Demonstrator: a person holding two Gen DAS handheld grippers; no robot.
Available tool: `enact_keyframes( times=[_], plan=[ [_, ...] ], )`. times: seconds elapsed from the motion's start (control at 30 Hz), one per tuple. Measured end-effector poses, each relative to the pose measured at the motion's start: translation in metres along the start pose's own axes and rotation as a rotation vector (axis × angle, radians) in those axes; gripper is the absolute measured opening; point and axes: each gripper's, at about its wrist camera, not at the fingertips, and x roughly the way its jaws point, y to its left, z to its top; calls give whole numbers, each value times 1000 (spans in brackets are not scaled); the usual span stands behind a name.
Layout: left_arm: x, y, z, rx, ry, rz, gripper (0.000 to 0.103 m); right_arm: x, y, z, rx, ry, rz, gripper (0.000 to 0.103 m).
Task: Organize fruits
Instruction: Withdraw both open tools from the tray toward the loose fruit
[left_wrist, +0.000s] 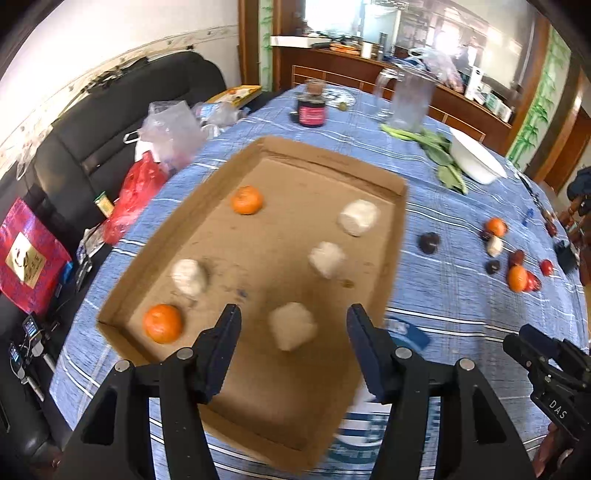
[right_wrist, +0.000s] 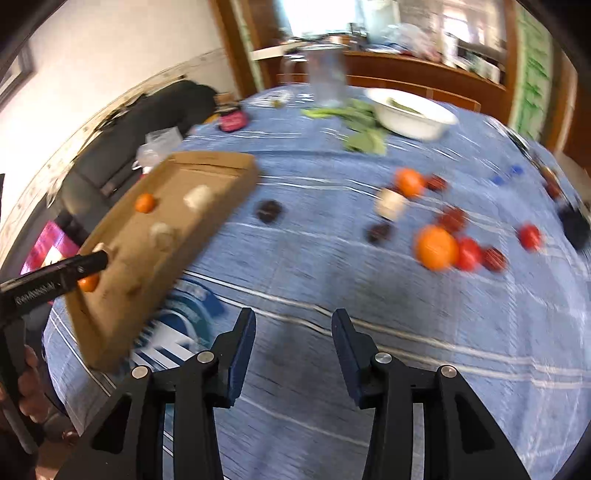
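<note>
A cardboard tray (left_wrist: 207, 192) is sitting on the blue table (left_wrist: 443, 317), holding two oranges (left_wrist: 247, 199) and four white lumps (left_wrist: 358, 217). More fruit (right_wrist: 436, 247) is lying scattered to the right. The left gripper (left_wrist: 293, 321) and right gripper (right_wrist: 293, 325) are hovering released, grasping nothing.

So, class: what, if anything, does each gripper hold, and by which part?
Nothing: the left gripper and right gripper are both open and empty.

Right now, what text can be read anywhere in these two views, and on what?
"DAS": on the right gripper, seen from the left wrist.
Left gripper: white print, blurred.
Dark jar: pink label, too small.
Red box: gold label, unreadable.
Printed tablecloth: blue letters, blurred.
</note>
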Motion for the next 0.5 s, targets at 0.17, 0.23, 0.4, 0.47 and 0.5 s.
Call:
enact_keyframes(
  times=[0.17, 0.23, 0.4, 0.47, 0.5],
  plan=[
    [3, -43, -7, 40, 14, -44, 59, -20, -59, -17, 94, -15, -60, 46],
    [7, -62, -11, 65, 27, -51, 59, -30, -81, -21, 123, -35, -79, 46],
    [17, -98, -20, 113, 64, -63, 59, -40, -131, -26, 195, -62, -102, 56],
    [20, -107, -24, 125, 81, -70, 59, -37, -140, -21, 202, -64, -93, 56],
    [21, -110, -25, 130, 89, -71, 59, -34, -145, -17, 211, -72, -93, 56]
  ],
)
